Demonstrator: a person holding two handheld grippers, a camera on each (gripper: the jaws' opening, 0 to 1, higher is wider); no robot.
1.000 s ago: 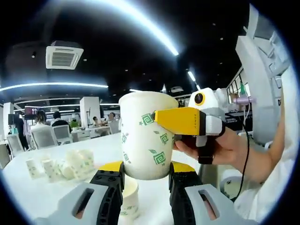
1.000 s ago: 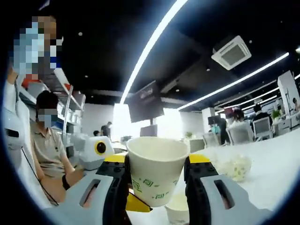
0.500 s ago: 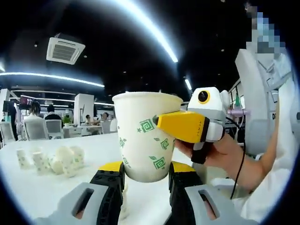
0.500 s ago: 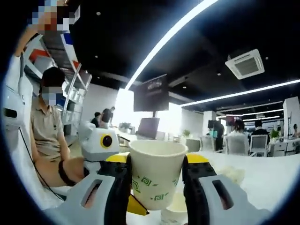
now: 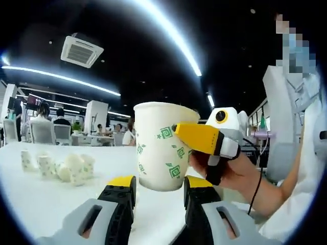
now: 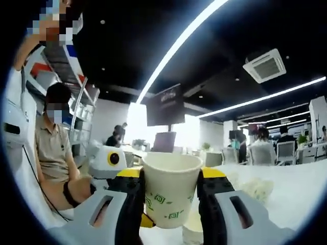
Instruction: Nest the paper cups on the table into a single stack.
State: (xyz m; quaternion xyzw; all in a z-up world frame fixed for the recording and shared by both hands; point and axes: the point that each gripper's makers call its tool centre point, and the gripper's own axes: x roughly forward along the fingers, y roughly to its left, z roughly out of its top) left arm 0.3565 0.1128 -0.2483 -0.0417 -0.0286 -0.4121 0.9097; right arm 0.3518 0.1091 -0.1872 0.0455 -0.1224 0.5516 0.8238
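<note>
Right gripper (image 6: 170,176) is clamped on a white paper cup (image 6: 171,186) with green square-spiral prints, its two yellow-tipped jaws pressing the cup's sides, mouth up and lifted off the table (image 6: 286,194). In the left gripper view that same cup (image 5: 161,148) hangs upright above and between the left gripper's (image 5: 159,186) jaws, with one yellow jaw of the right gripper (image 5: 204,139) laid across its side and a hand (image 5: 232,171) behind it. The left gripper's jaws stand apart below the cup's base and do not seem to touch it; they grasp nothing. In the right gripper view another paper cup (image 6: 190,230) sits low behind the held one, partly hidden by the jaws. Far back on the white table (image 5: 41,196) lies a loose cluster of more paper cups (image 5: 71,168), some upright, some tipped over.
</note>
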